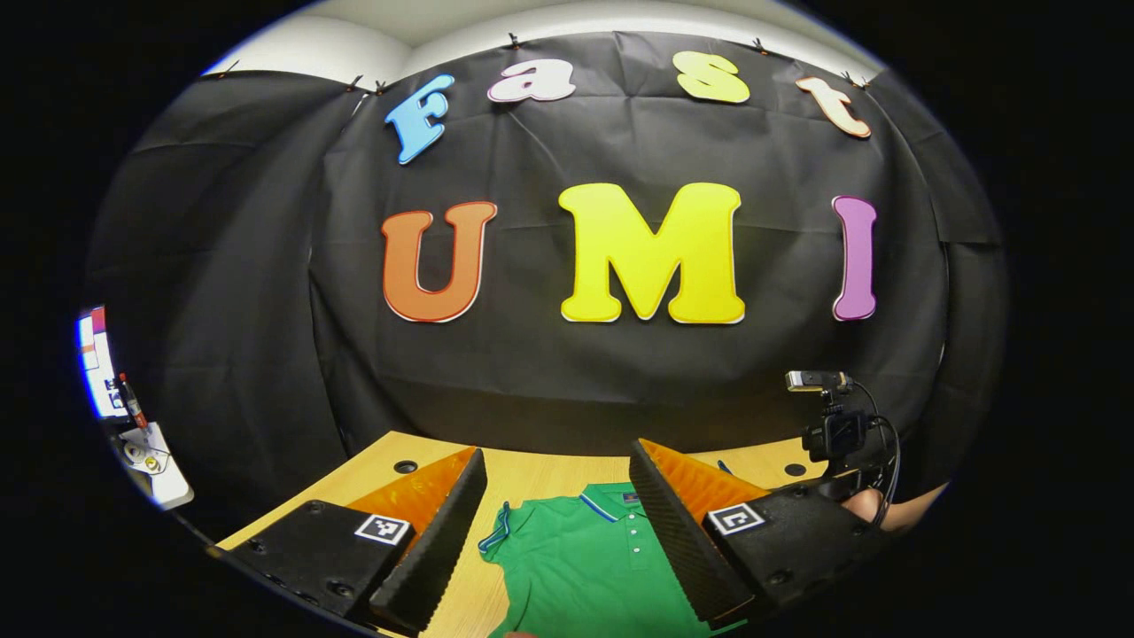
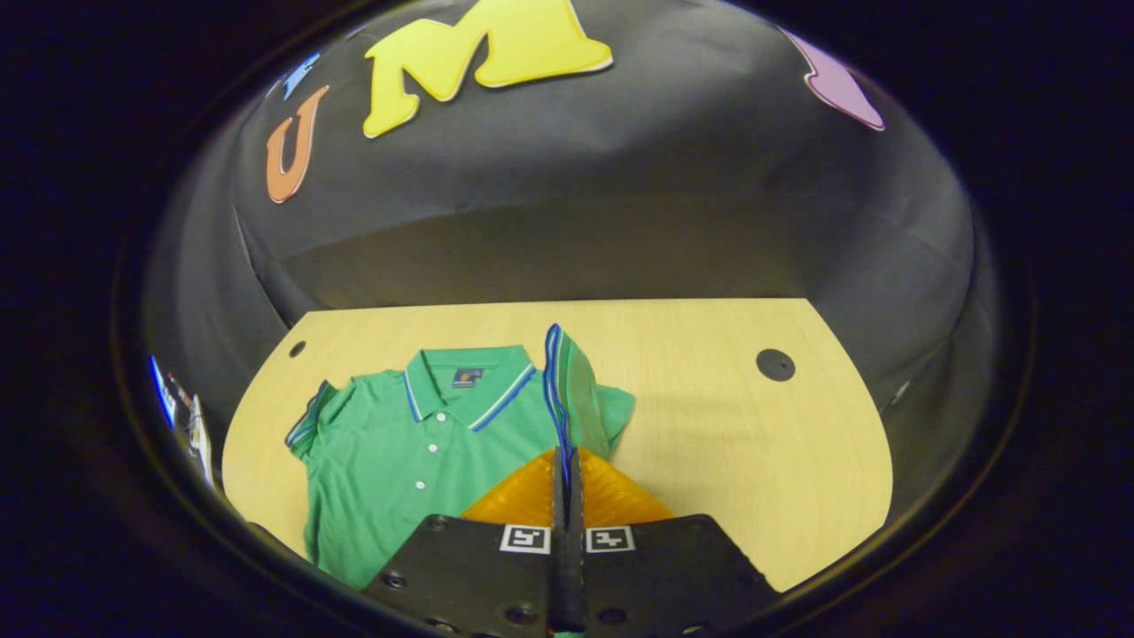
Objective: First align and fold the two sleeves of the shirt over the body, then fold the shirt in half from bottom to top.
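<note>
A green polo shirt (image 2: pixel 399 443) lies face up on a pale wooden table (image 2: pixel 726 443) inside the booth, its collar toward the black cloth wall (image 2: pixel 620 204) and its buttoned placket running down the chest. In the right gripper view, the right gripper (image 2: pixel 565 465) has its two fingers pressed together on the blue-striped cuff of one sleeve (image 2: pixel 571 390), which stands lifted off the table in a narrow upright fold beside the collar. The shirt's other sleeve (image 2: pixel 310 421) lies flat on the wood, spread out toward the table's edge, its striped cuff showing. The shirt sits toward one side of the tabletop, and bare wood with a round cable hole (image 2: pixel 775 364) stretches out on the other.

In the left gripper view, the left gripper (image 1: pixel 556 483) hangs above the near part of the table with its fingers spread wide and nothing between them; the shirt's collar and placket show in the gap below. Farther off in the same view, the other hand-held device (image 1: pixel 837 430), trailing cables, sits at the table's far corner with part of a hand (image 1: pixel 890 509) behind it. A cluttered white shelf (image 1: pixel 151 456) shows at the booth's edge.
</note>
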